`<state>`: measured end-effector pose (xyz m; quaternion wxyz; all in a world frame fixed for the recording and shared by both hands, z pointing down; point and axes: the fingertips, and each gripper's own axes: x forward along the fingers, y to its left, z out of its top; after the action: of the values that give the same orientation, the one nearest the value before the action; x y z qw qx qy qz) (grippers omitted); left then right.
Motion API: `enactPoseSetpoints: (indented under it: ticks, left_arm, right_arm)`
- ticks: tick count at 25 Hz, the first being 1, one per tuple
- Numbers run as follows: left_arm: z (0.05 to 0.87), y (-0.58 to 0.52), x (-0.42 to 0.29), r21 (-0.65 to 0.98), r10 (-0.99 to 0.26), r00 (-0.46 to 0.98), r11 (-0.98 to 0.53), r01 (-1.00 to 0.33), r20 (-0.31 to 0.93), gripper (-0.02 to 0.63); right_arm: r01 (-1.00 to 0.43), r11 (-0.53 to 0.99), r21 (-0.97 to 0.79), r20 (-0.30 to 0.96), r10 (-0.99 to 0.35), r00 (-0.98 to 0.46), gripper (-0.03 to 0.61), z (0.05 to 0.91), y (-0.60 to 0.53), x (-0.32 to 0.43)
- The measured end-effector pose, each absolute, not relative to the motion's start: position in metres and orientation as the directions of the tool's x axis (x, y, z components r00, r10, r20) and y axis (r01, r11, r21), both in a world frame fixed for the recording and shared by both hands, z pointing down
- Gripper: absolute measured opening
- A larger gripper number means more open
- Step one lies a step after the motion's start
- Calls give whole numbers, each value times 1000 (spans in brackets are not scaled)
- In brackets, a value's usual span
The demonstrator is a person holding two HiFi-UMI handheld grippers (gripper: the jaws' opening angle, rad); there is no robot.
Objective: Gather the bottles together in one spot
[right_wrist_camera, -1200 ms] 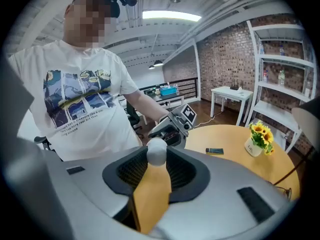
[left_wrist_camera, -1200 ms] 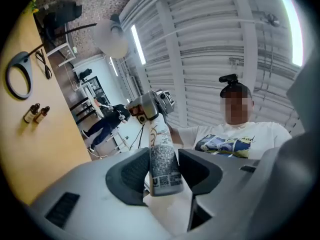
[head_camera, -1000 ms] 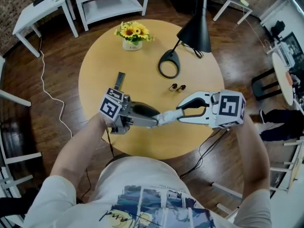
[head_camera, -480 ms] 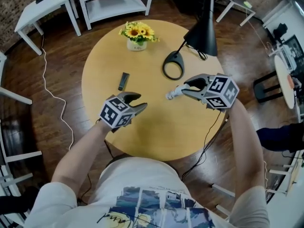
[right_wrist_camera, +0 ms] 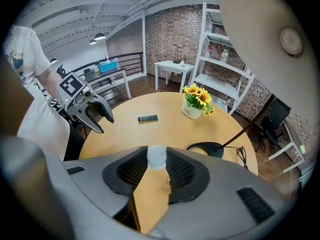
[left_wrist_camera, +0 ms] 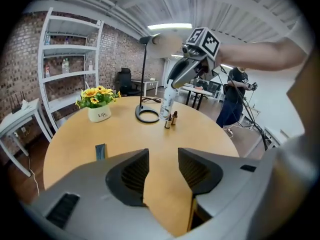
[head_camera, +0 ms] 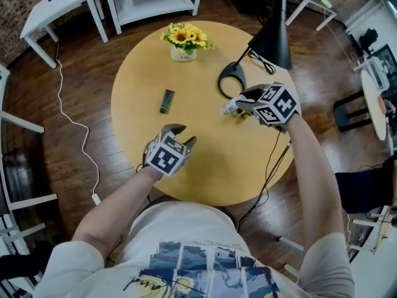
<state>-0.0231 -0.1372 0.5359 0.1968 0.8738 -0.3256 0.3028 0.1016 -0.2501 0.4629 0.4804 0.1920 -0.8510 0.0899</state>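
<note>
Wood, pale and bare, is seen across the round desk (head_camera: 211, 166), on which a sunflower pot (head_camera: 184, 42) and a black lamp (head_camera: 273, 36) are set at the far side. A white bottle (left_wrist_camera: 168, 103) is gripped near its cap by the right tool (head_camera: 239, 104), whose pads are closed about halfway onto it. The bottle is held nearly upright, just beside two small brown bottles (left_wrist_camera: 170, 120) that stand by the ring-shaped lamp base (left_wrist_camera: 147, 115). Whether its foot is already on the desk cannot be told. The left tool (left_wrist_camera: 163, 159) is held low over the near part of the desk, well apart from the bottles, its pads parted about halfway with nothing between them but bare desk top. A dark flat stick (head_camera: 166, 100) is left lying alone toward the left — what it is cannot be made out. The step in hand is judged to be the placing of the white bottle with the small pair. Next, the bottle has to be settled upright without the brown ones being knocked, and only then released — a slow, straight opening of the pads is called for.
</note>
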Motion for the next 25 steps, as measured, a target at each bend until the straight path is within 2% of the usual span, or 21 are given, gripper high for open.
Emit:
enactPoseSetpoints:
  ticks: [4,9,25]
  left_arm:
    - [538,-129,-23,199,-420,631,-708,-678,652,187]
    - [550,-122,-28,165,-418,605,-715,-679,678,187]
    - [566,-119,-24,178,-388,607,-724,-666,694,187]
  right_arm:
    - [-436,899,36,876,-239,-419,140,486,-264,102]
    - [-471,881,40,903,-233,-361,140,514,-275,105]
    - [-548,836,31,907,-254,-336,140,551,-293,111]
